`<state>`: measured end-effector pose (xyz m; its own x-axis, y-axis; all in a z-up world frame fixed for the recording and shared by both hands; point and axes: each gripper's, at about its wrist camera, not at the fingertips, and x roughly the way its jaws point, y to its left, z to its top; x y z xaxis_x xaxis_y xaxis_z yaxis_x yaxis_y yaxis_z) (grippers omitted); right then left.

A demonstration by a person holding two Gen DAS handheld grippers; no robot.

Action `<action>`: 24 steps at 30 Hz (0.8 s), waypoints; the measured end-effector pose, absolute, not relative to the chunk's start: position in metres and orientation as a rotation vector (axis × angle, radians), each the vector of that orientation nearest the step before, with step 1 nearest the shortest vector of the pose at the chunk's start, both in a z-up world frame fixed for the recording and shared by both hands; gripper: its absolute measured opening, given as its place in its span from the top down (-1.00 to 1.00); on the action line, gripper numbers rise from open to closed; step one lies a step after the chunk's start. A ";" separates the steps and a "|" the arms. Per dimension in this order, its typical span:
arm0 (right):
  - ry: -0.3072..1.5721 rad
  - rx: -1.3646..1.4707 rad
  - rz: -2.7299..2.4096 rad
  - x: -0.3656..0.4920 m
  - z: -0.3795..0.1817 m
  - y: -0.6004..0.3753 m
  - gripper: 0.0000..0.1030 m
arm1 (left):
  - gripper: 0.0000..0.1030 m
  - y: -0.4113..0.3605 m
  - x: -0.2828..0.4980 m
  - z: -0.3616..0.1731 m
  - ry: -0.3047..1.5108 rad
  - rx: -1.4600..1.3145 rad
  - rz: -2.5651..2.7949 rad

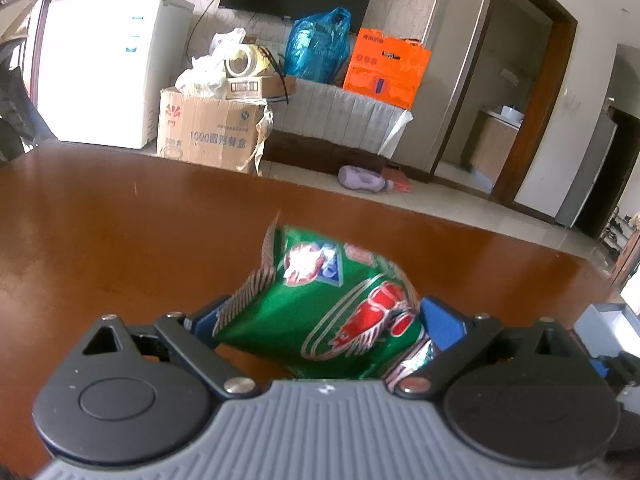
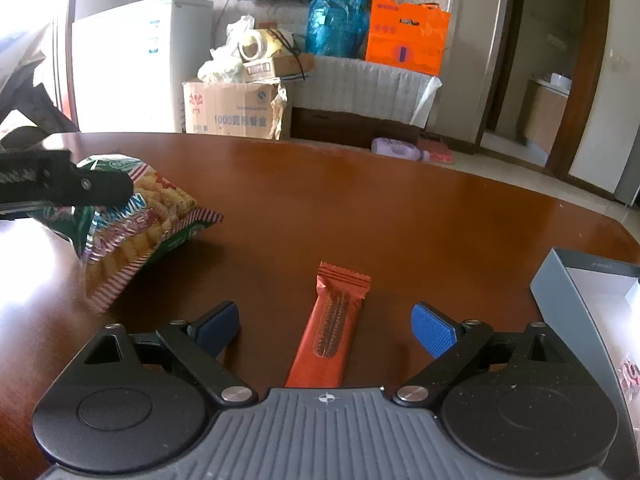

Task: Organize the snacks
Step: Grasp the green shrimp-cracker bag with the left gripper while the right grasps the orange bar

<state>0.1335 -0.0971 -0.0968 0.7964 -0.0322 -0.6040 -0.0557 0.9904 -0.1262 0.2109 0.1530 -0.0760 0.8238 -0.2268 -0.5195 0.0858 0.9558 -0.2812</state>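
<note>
The left gripper (image 1: 320, 320) is closed on a green snack bag (image 1: 320, 304), its blue pads pressing into the crumpled foil from both sides. In the left wrist view the bag's lower end is hidden behind the gripper body, and its print is blurred apart from a red prawn picture. The right wrist view shows the same bag (image 2: 136, 220) near the left edge of the brown table (image 2: 360, 208), with one dark finger of the left gripper (image 2: 80, 188) across its top; whether the bag's lower corner rests on the wood is hard to tell.

The right gripper (image 2: 326, 330) stands wide open and holds nothing. An orange snack bar (image 2: 330, 328) lies flat on the table between its blue pads, touching neither; its near end is cut off by the gripper body.

At the table's right edge sits a grey box (image 2: 568, 300), only partly in frame, with something red and white inside that cannot be made out.
</note>
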 end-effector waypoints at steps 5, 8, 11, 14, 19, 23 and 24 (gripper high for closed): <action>0.651 -0.126 0.021 0.135 -0.099 -0.101 -0.88 | -0.98 0.151 0.224 -0.088 0.590 -0.269 -0.194; 0.658 -0.107 0.037 0.136 -0.098 -0.104 -0.81 | -0.75 0.145 0.232 -0.096 0.625 -0.256 -0.240; 0.678 -0.062 0.071 0.137 -0.095 -0.108 -0.59 | -0.32 0.140 0.234 -0.095 0.608 -0.239 -0.281; 0.674 -0.062 0.085 0.135 -0.093 -0.109 -0.38 | -0.23 0.137 0.234 -0.098 0.614 -0.242 -0.294; 0.673 -0.069 0.113 0.131 -0.087 -0.110 0.34 | -0.02 0.132 0.229 -0.096 0.592 -0.209 -0.329; 0.689 -0.059 0.136 0.127 -0.083 -0.118 0.55 | 0.07 0.122 0.221 -0.096 0.583 -0.171 -0.349; 0.693 -0.060 0.140 0.126 -0.082 -0.119 0.55 | 0.10 0.120 0.218 -0.096 0.584 -0.166 -0.357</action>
<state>0.1258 -0.1193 -0.0824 0.7604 0.1086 -0.6404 -0.1486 0.9889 -0.0087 0.2180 0.1199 -0.0956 0.7754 -0.3748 -0.5082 0.2816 0.9256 -0.2529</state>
